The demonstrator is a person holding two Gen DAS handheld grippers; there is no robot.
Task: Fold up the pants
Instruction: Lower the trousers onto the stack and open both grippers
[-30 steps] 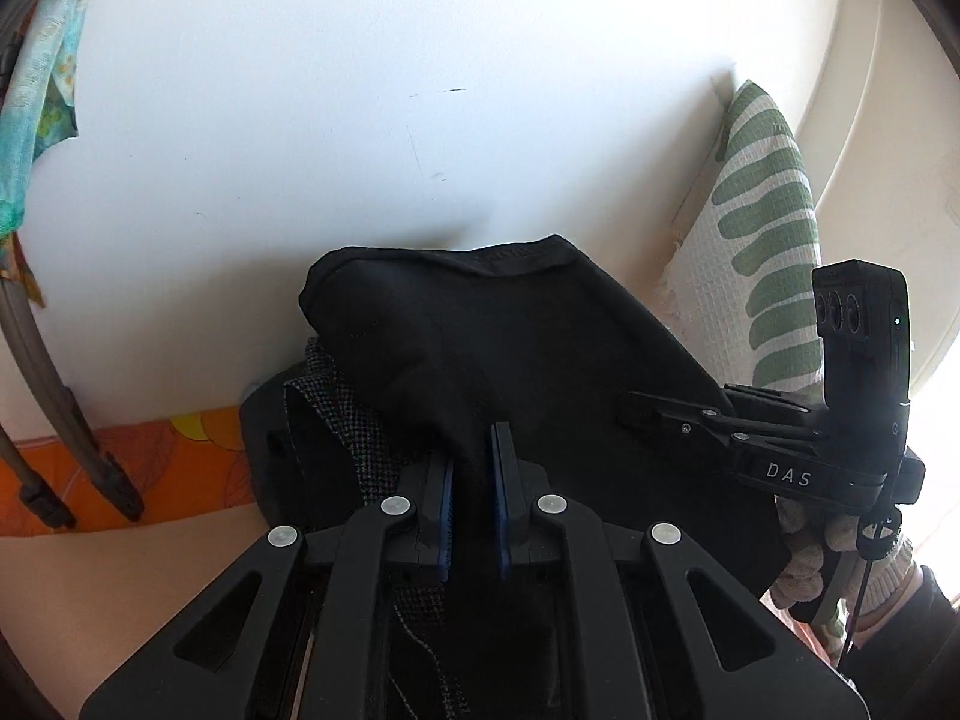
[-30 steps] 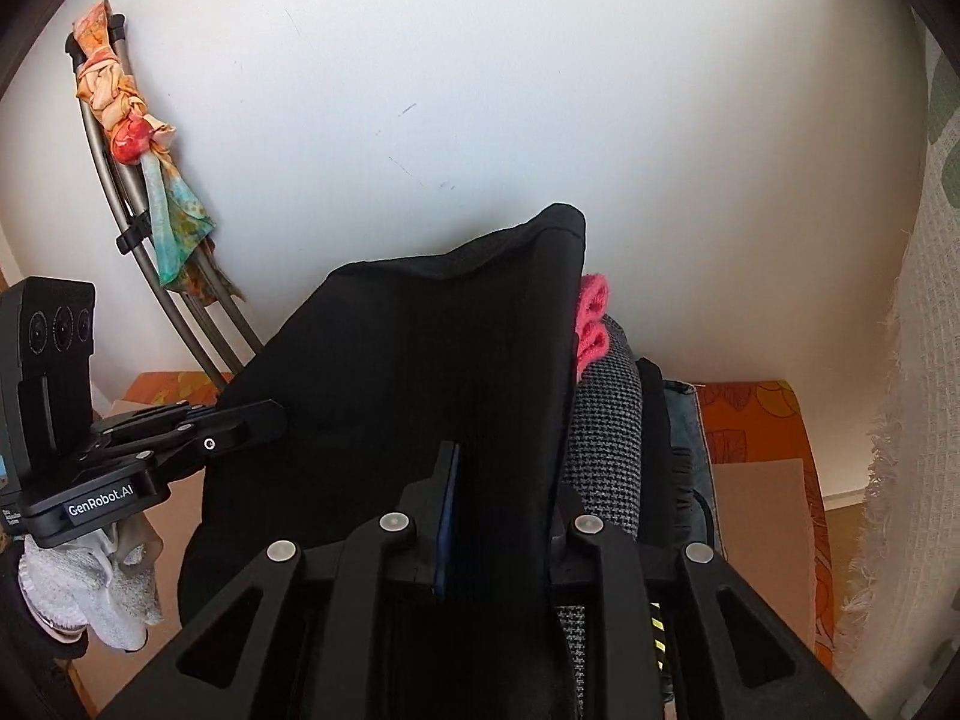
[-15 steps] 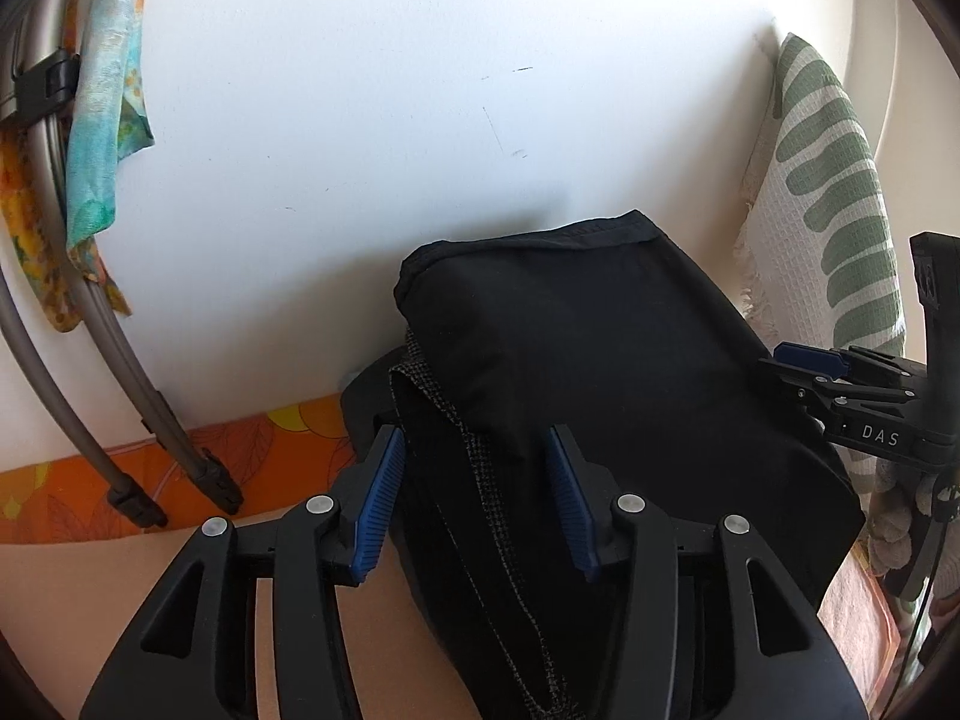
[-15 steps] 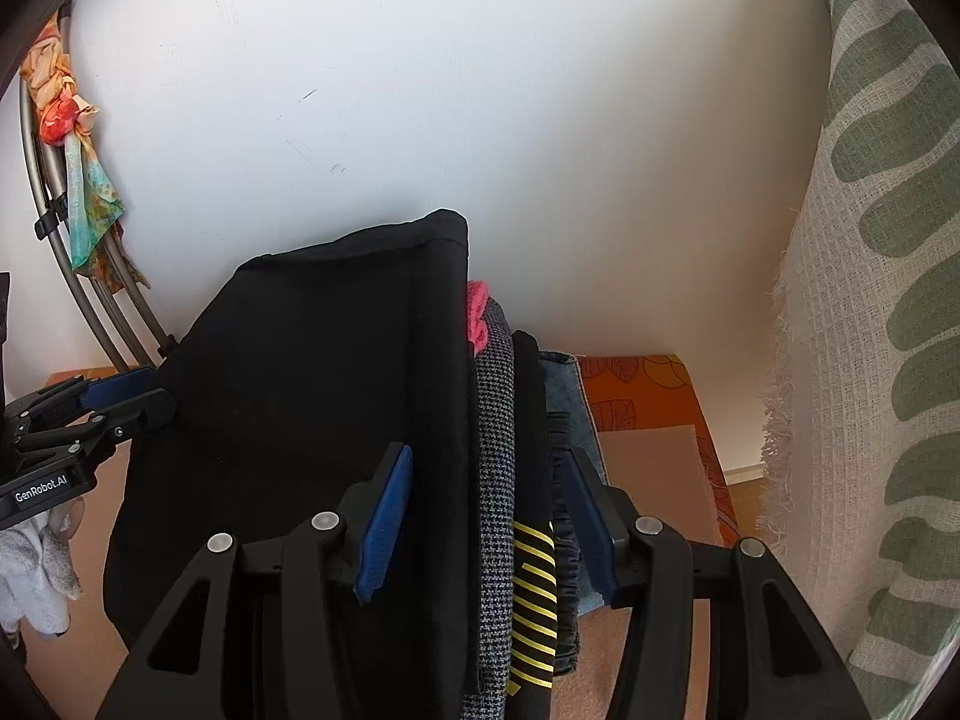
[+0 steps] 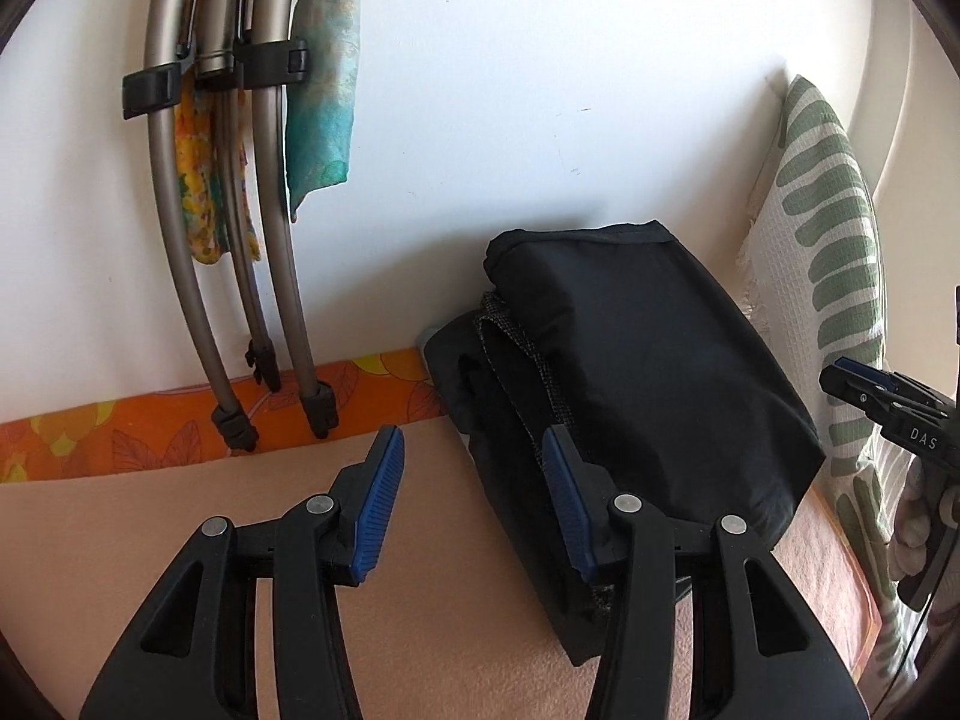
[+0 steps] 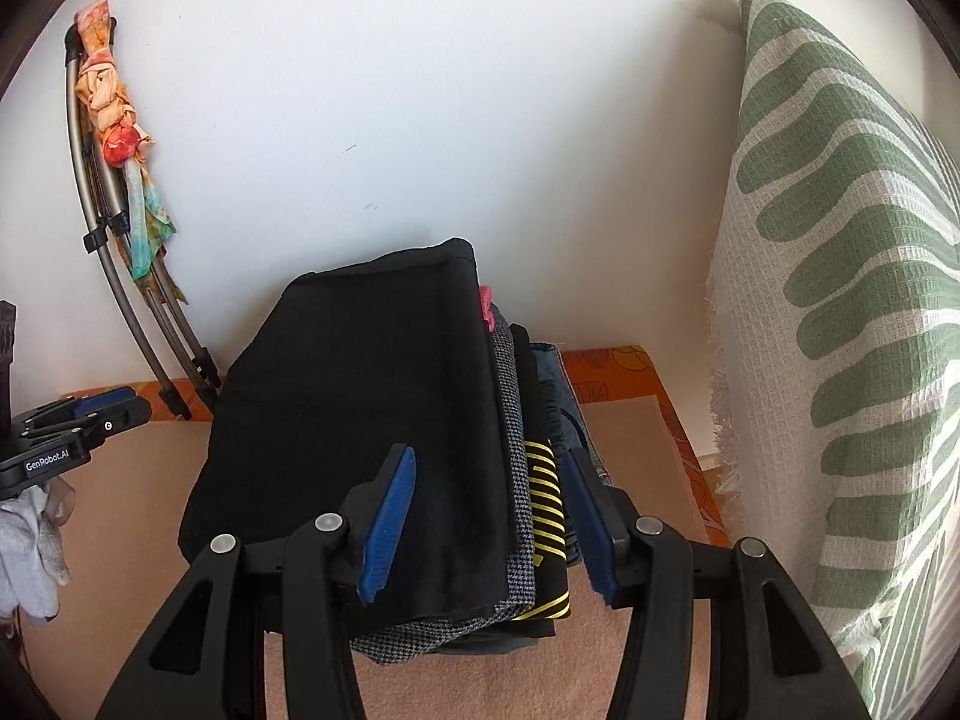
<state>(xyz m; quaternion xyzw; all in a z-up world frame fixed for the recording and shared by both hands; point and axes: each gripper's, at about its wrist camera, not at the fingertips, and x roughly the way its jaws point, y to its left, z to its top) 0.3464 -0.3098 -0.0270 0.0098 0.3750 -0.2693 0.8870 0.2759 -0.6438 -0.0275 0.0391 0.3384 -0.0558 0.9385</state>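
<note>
**Folded black pants resting on a clothing stack, both tongs released**

The folded black pants lie as the top layer of a stack of folded garments on a peach-coloured surface, close to the white wall. Beneath them, seen from the right wrist, are a grey houndstooth piece, a black garment with yellow stripes and a denim item; a pink edge shows at the far end.

The left tongs stand wide open and grip nothing: one blue pad hangs over the bare surface, the other sits just beside the near left edge of the stack. The right tongs are likewise wide open and empty, the pads straddling the near end of the stack; whether they touch the cloth cannot be told.

A green-and-white patterned cloth hangs to the right. Curved grey metal tubes with a colourful scarf lean against the wall on the left, above an orange floral strip.
</note>
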